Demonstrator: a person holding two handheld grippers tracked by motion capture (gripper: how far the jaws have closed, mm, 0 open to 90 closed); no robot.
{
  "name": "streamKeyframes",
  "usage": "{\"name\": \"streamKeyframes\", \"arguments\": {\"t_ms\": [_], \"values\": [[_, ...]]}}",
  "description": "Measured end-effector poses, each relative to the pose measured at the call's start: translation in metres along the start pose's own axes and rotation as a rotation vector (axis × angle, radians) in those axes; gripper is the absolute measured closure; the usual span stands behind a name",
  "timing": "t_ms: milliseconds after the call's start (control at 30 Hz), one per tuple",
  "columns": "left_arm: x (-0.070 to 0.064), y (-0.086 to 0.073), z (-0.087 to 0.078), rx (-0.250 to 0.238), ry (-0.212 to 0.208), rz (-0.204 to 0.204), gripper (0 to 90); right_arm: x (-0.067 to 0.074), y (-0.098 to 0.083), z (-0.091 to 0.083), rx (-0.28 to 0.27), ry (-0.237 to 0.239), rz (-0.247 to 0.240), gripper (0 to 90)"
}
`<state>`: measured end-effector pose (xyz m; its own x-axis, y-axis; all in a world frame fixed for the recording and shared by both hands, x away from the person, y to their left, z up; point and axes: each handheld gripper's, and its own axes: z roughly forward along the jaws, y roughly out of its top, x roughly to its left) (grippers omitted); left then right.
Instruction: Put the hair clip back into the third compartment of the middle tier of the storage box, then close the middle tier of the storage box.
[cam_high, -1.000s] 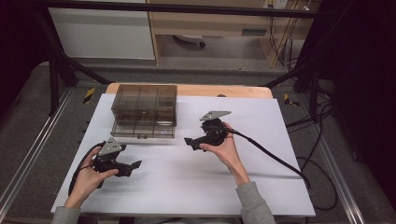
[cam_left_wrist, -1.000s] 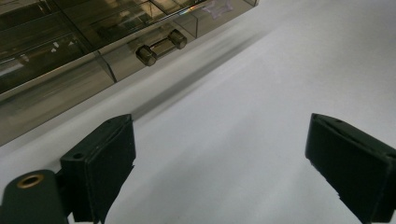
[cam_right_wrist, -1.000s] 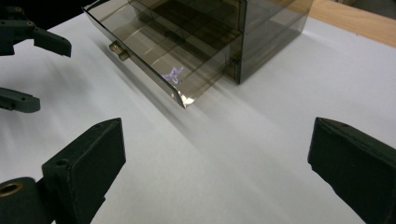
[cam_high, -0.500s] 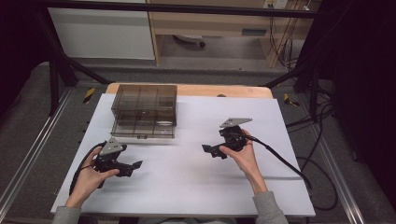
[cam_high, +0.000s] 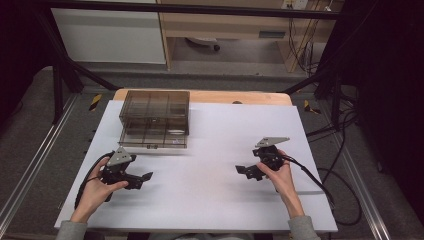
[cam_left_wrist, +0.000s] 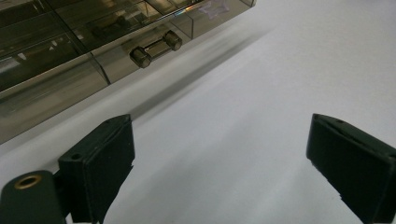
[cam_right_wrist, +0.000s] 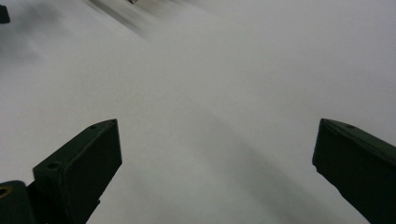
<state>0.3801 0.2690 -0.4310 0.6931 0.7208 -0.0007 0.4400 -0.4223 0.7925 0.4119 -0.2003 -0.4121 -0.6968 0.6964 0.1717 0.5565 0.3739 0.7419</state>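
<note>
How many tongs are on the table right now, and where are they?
2. The left tongs sit at the near left of the white table, below the smoky plastic drawer box; the right tongs sit at the near right. Both are open, holding nothing.

Each hand wears a grey sleeve. The left gripper (cam_high: 142, 178) and right gripper (cam_high: 243, 171) are black, each topped by a grey three-cornered plate (black cables trail off), with blocky jaws.

White table cover (cam_high: 210, 200), wooden tabletop edge (cam_high: 225, 96) — grey floor (cam_high: 30, 130), black cables (cam_high: 345, 200), pale cabinet (cam_high: 110, 35) behind.
</note>
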Motion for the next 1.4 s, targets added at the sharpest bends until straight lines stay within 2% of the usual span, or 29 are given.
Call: {"name": "streamKeyframes", "arguments": {"t_ms": [600, 1067, 1400], "values": [[-0.002, 0.004, 0.002, 0.005, 0.006, 0.011, 6.1, -0.016, -0.036, -0.021, -0.003, -0.049, 0.042, 2.1], [-0.004, 0.008, 0.004, 0.010, 0.003, 0.006, 5.7, -0.017, -0.041, -0.023, 0.002, -0.056, 0.036, 2.0], [-0.005, 0.011, 0.006, 0.016, 0.020, 0.010, 6.6, -0.016, -0.042, -0.025, 0.000, -0.051, 0.037, 1.6]]}}
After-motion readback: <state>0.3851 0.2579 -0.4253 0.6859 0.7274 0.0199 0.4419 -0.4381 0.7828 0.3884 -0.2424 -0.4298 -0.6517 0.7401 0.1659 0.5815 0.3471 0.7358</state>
